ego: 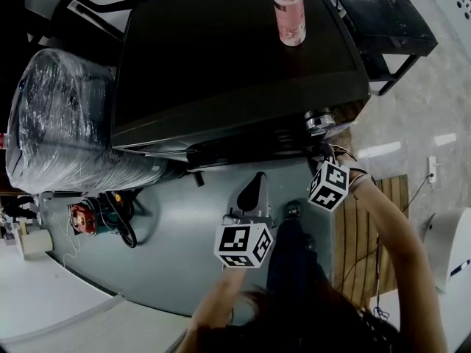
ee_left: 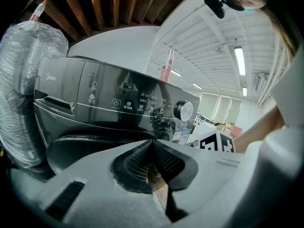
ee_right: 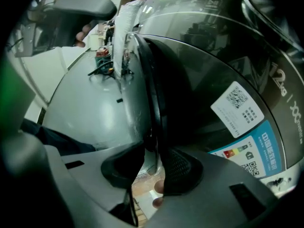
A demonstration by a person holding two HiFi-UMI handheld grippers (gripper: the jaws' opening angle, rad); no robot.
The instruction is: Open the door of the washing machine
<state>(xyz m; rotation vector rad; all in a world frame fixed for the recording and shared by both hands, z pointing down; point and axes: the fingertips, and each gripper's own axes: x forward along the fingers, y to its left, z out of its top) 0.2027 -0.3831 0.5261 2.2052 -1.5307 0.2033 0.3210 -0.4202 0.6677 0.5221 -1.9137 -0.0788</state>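
— Far left in the head view, what's that lump?
— That's a plastic-wrapped bundle (ego: pixel 70 123), just beside the washer (ego: pixel 235 57). The washer is dark, seen from above, and fills the upper middle of the frame.

— And the left gripper?
— The left gripper (ee_left: pixel 152 144) is at lower middle of the head view, apart from the washer's front and over the grey floor (ego: pixel 169 226). In its own view the jaws meet tip to tip with nothing between them. The control panel and its knob (ee_left: pixel 184 110) lie ahead.

— Anything on top of the washer?
— There's a pink bottle (ego: pixel 288 9) at the top edge of the head view, right of centre.

— Where's the door?
— The door (ee_right: pixel 153 89) is on the washer's front, below the panel. From above it barely shows. In the right gripper view its dark rim runs down the middle of the frame.

— So the right gripper has it?
— Yes. The right gripper (ee_right: pixel 152 148) is right of the left one in the head view, close against the washer's front below the knob. Its jaws are clamped on the door's rim, one pad on each side. I can't tell whether the door is ajar.
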